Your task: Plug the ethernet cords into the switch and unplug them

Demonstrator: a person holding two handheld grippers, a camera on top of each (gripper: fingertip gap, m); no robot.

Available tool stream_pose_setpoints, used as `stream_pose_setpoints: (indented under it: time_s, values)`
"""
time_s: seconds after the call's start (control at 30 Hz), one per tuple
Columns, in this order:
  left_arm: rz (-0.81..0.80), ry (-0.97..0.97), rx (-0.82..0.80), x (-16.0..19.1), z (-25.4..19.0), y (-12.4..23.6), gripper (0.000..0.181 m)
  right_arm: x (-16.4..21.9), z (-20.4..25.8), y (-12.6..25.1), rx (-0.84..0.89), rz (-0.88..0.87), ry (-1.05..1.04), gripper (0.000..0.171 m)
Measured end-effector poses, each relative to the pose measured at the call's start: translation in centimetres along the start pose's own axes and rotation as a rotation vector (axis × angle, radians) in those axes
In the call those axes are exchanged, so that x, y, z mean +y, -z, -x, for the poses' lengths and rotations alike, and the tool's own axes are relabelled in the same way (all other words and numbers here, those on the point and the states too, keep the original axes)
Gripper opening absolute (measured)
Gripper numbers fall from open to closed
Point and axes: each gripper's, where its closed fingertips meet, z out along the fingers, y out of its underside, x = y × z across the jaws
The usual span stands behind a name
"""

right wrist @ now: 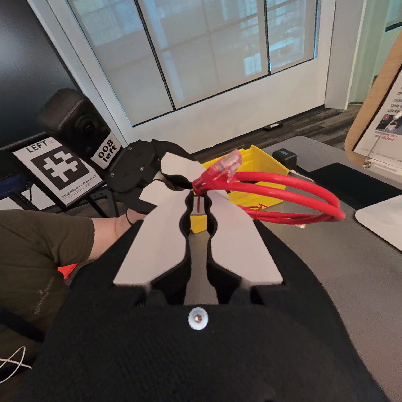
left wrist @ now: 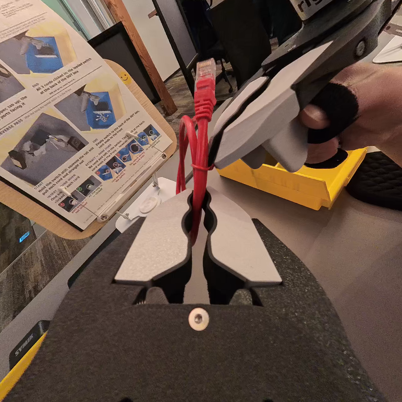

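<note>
A red ethernet cord (left wrist: 201,139), coiled and bound with a red tie (left wrist: 201,167), stands upright in my left gripper (left wrist: 198,196). The left gripper is shut on the cord below the tie. The cord's clear plug (left wrist: 205,68) points up. My right gripper (left wrist: 212,155) comes in from the upper right, jaws almost closed, its tips pinching the cord at the tie. In the right wrist view my right gripper (right wrist: 198,195) meets the cord (right wrist: 282,191) where its loops join, with the tie's tail between the tips. The plug (right wrist: 229,163) and my left gripper (right wrist: 174,174) show there. I see no switch.
A yellow bin (left wrist: 293,187) sits on the grey table behind the grippers, also in the right wrist view (right wrist: 267,163). An instruction board (left wrist: 76,130) stands at the left. A black mat (left wrist: 378,180), a white pad (right wrist: 382,221) and a small black box (right wrist: 283,156) lie nearby. My two grippers' fingertips are within a few centimetres of each other.
</note>
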Motion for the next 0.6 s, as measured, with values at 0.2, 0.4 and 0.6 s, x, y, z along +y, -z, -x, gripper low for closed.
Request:
stream_pose_setpoints:
  time_s: [0.2,0.4,0.6]
  values:
    - [0.015,-0.019,-0.012,0.21,-0.10,-0.20,0.006,0.45,-0.19,-0.04,0.025,0.033,0.002,0.004]
    - [0.023,-0.031,-0.023,0.27,-0.09,-0.23,0.006,0.46,-0.22,-0.01,0.041,0.038,0.047,0.003]
    - [0.017,0.142,0.145,0.35,-0.64,0.07,0.005,0.37,-0.11,-0.25,0.244,0.096,0.566,0.002]
